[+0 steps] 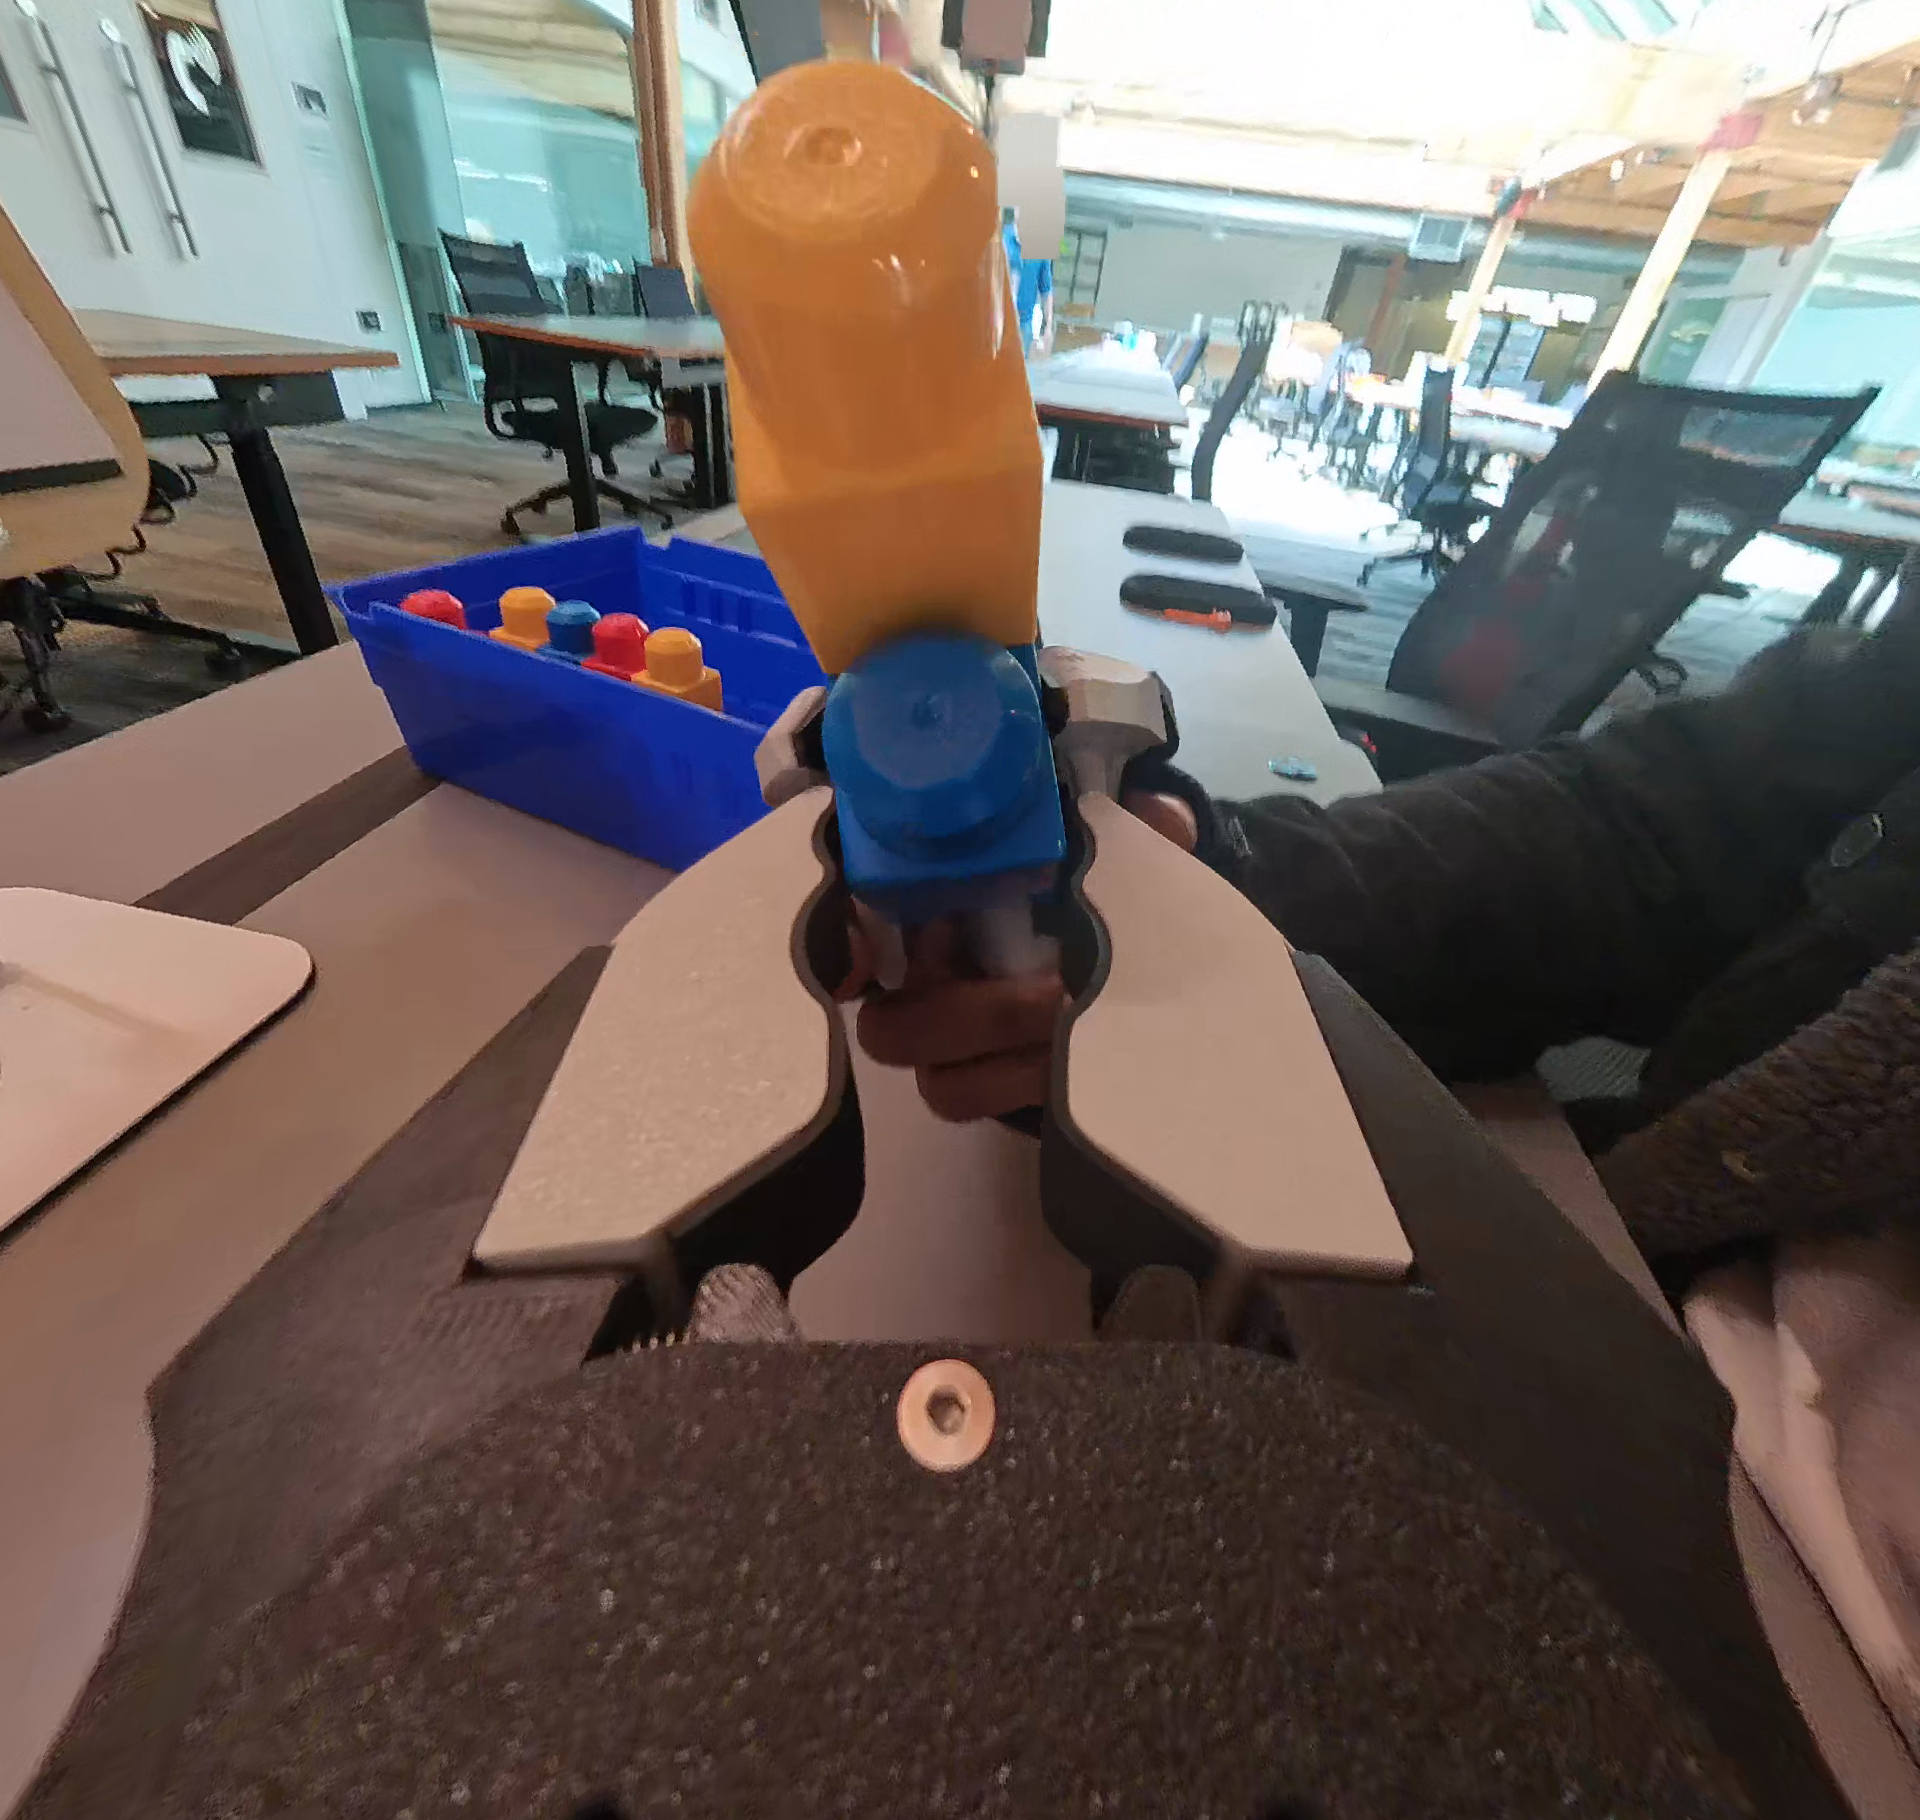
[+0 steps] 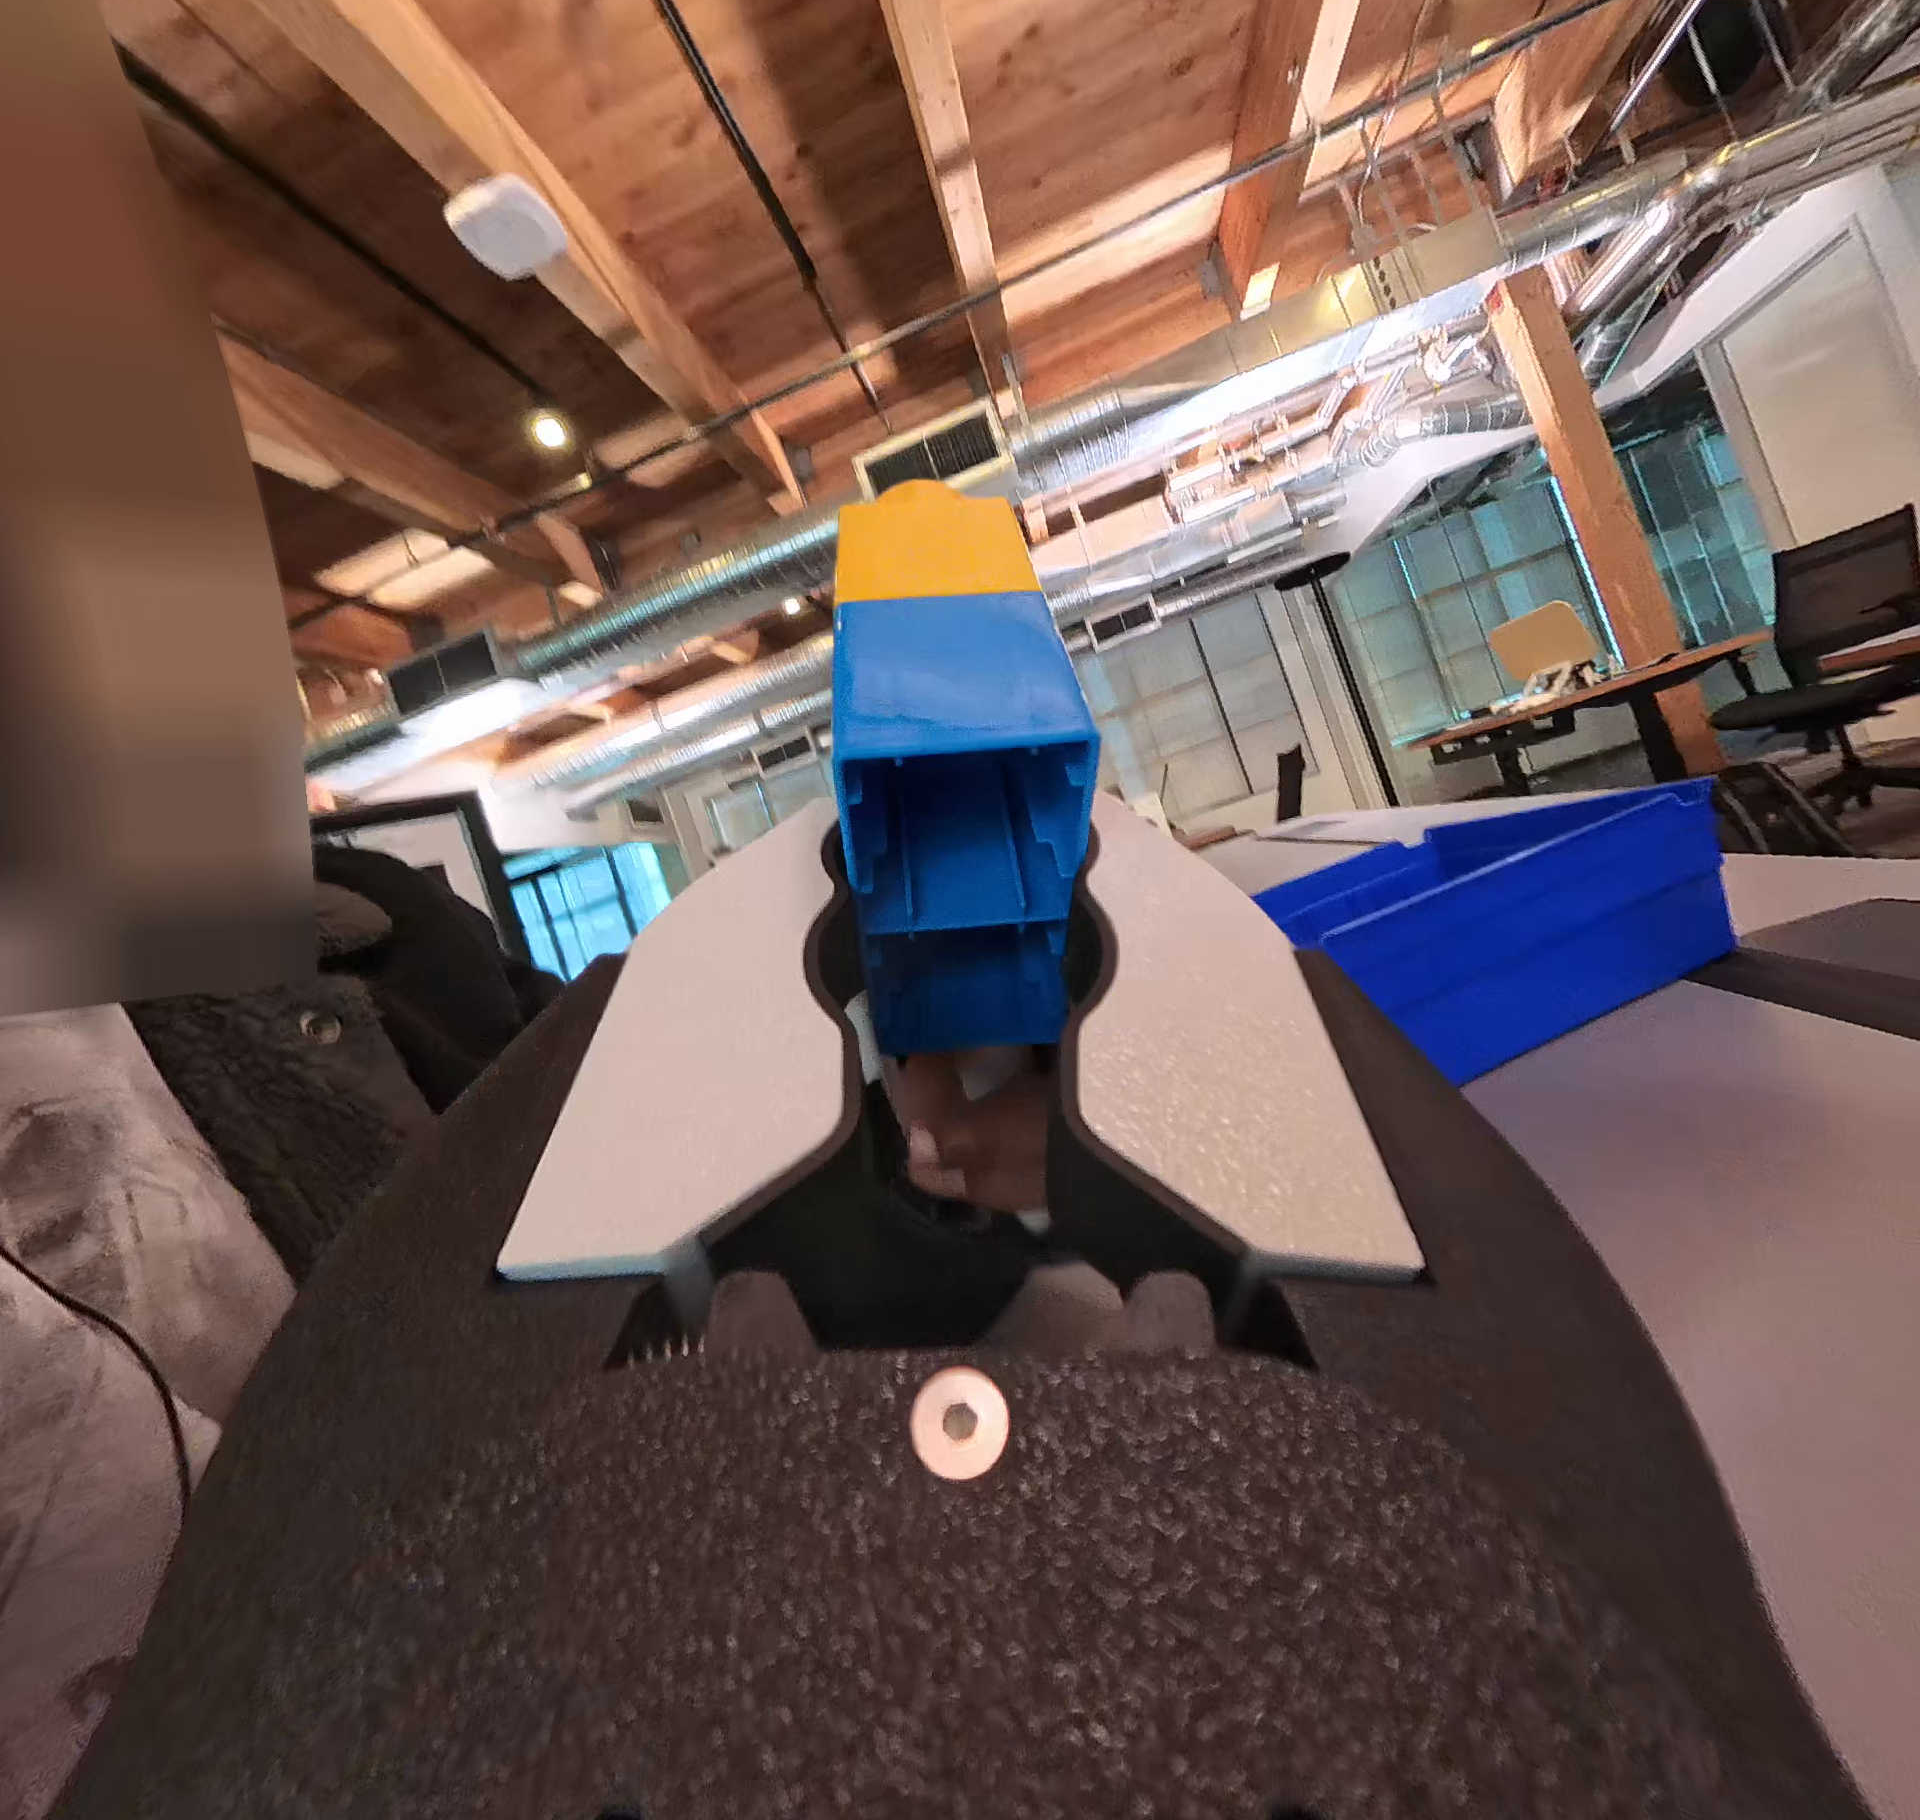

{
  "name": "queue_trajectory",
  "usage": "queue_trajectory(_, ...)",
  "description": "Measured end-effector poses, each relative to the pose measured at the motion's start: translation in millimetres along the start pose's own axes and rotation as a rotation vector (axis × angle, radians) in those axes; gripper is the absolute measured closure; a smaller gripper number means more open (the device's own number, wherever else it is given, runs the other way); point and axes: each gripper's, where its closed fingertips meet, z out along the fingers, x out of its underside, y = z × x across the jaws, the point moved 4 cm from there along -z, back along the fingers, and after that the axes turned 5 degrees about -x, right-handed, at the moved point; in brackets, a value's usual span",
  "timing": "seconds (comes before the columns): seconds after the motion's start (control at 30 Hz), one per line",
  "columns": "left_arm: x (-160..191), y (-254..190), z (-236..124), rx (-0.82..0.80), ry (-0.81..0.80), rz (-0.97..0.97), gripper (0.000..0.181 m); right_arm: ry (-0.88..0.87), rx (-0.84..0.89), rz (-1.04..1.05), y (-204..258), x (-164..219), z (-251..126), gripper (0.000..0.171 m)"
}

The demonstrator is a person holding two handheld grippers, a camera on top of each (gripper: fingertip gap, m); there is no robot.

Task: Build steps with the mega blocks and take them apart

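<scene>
A glossy blue block (image 1: 940,783) with a rounded stud and an orange block (image 1: 873,357) pressed onto it form one two-piece stack held in the air above the counter (image 1: 343,949); its hollow, ribbed blue underside (image 2: 961,856) faces the right camera. The left hand-held gripper (image 1: 945,877) and the right hand-held gripper (image 2: 961,939), each with two pale matte fingers, both clamp the blue block. Far left, a ribbed blue plastic bin (image 1: 582,731) on the counter holds five studded blocks: two red, two orange, one blue.

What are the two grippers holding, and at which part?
Both hold the blue block joined to an orange block; each gripper's jaws clamp opposite side walls of the blue one.
</scene>
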Motion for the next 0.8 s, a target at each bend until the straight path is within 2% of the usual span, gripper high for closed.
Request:
queue_trajectory(0.07, 3, 1, -6, 0.027, 0.088, 0.044, 0.143, 0.115, 0.014, -0.059, 1, 5, 2, 0.134)
queue_trajectory(0.2, 27, 7, -25, 0.07, 0.365, 0.176, 0.144, 0.541, 0.084, -0.271, -1, 30, -2, 0.134)
queue_trajectory(0.27, 37, 8, -34, 0.09, 0.453, 0.247, 0.144, 0.723, 0.092, -0.323, -2, 44, -8, 0.135)
queue_trajectory(0.4, 40, 8, -40, 0.109, 0.506, 0.246, 0.144, 0.758, 0.083, -0.29, -4, 54, -10, 0.135)
queue_trajectory(0.6, 51, 6, -45, 0.126, 0.617, 0.268, 0.143, 0.962, 0.085, -0.277, -6, 71, -24, 0.137)
queue_trajectory(0.63, 53, 4, -47, 0.139, 0.641, 0.263, 0.144, 1.012, 0.108, -0.293, -9, 72, -29, 0.149)
queue_trajectory(0.7, 59, 6, -49, 0.129, 0.681, 0.277, 0.143, 1.048, 0.128, -0.312, -10, 68, -35, 0.144)
queue_trajectory(0.8, 65, 8, -49, 0.128, 0.713, 0.278, 0.144, 1.049, 0.147, -0.288, -5, 55, -36, 0.121)
